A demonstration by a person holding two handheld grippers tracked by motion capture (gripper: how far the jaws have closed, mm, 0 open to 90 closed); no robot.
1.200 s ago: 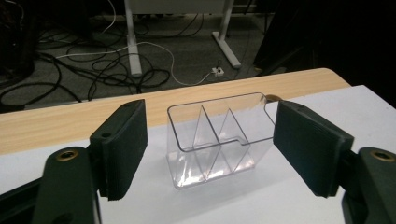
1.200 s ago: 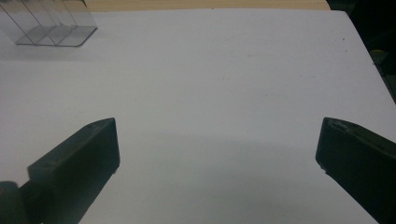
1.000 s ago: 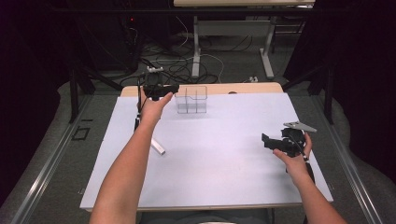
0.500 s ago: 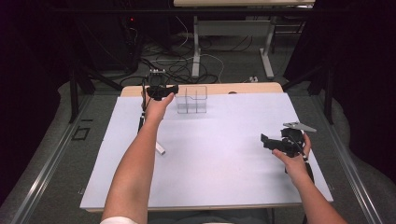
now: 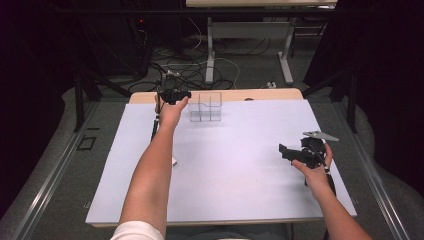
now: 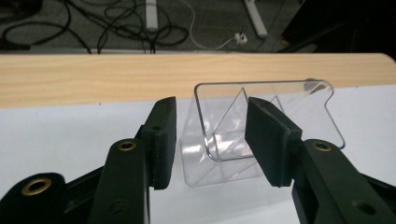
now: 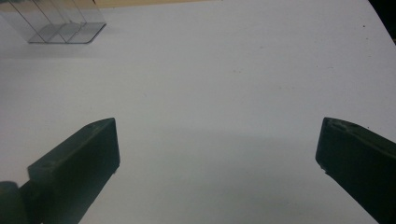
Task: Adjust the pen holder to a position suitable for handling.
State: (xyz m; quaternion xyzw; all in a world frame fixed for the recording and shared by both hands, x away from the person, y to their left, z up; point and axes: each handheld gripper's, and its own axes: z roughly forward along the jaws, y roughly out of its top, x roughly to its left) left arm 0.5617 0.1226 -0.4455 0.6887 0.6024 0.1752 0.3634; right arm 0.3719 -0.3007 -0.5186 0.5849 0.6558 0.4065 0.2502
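A clear plastic container (image 5: 206, 106) with inner dividers stands at the far edge of the white table (image 5: 235, 165). My left gripper (image 5: 184, 95) hovers at its left side. In the left gripper view the left gripper (image 6: 210, 140) is open, and the container's (image 6: 275, 100) near corner lies between the two jaws; I cannot tell whether they touch it. My right gripper (image 5: 286, 151) is held above the right part of the table. Its jaws stand wide open in the right gripper view (image 7: 217, 154) with bare table between them, and the container (image 7: 60, 23) is far off at the top left.
A small white object (image 5: 173, 161) lies on the table, partly under the left forearm. A strip of wooden tabletop (image 5: 260, 94) shows behind the white surface. Cables (image 5: 200, 75) and desk legs lie on the floor beyond.
The left forearm has shifted slightly while its gripper stays at the container. The right gripper has not moved.
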